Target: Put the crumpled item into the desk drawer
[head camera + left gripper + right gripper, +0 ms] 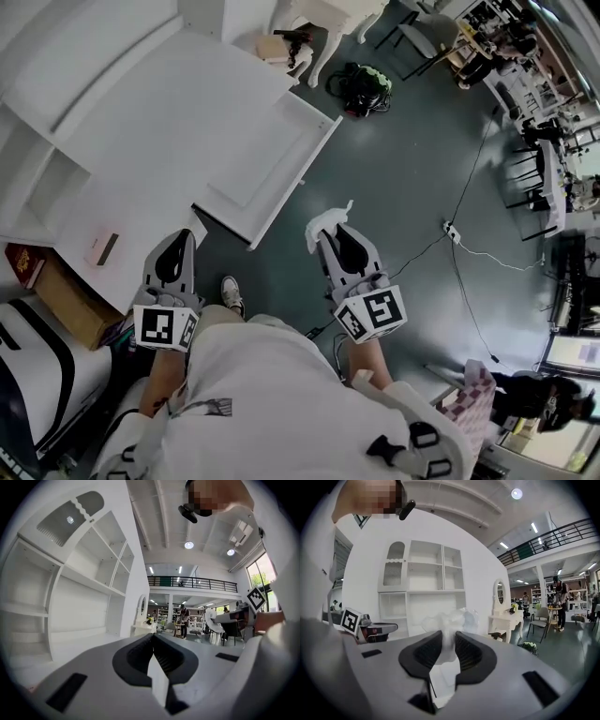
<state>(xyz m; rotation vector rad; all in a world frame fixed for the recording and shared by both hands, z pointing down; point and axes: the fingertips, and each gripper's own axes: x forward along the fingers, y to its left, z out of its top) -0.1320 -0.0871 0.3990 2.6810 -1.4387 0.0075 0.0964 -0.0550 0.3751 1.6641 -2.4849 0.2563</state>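
White crumpled tissue (449, 620) is pinched in the right tool (443, 649); the left tool (153, 654) is closed, empty. A weak pinch could drop it beside the drawer (272, 161).

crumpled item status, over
Right gripper shut on crumpled item. Left gripper shut, empty. Desk drawer open, item not in yet. Nothing seen in the way.

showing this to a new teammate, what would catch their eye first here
The crumpled white item pinched in the right tool stands out, held above the dark floor just right of the open drawer of the white desk. The left tool sits shut and empty near the desk's front edge.
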